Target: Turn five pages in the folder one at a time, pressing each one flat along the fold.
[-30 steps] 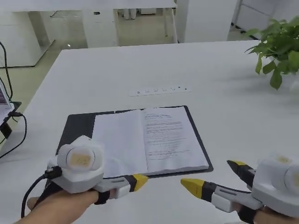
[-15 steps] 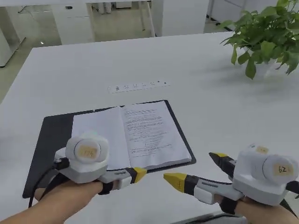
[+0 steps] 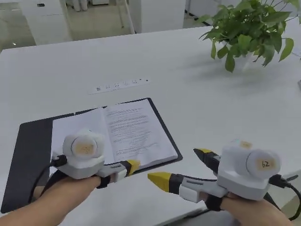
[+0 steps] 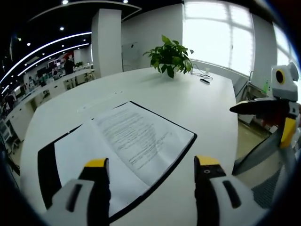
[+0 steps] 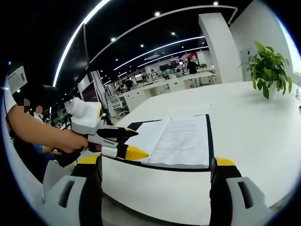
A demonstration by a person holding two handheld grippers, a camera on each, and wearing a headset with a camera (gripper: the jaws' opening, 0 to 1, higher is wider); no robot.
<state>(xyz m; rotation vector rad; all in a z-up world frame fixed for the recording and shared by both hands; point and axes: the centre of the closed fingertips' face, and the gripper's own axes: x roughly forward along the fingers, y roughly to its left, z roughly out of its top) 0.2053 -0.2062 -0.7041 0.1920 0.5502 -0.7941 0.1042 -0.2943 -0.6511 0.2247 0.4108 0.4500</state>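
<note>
Hovering near one open folder [image 3: 136,132] | left gripper [image 4: 151,162], right gripper [image 3: 181,165]: fingers apart | one plant [image 3: 249,28]

An open folder [image 3: 141,136] lies on the white table [image 3: 211,108], with a printed page on the right and a blank one on the left. The left gripper [image 3: 129,167] sits at its near edge. The right gripper [image 3: 181,165] is near right, off the folder, jaws spread. A socket strip [image 3: 117,85] lies beyond the folder, and a plant [image 3: 247,28] stands far right.
</note>
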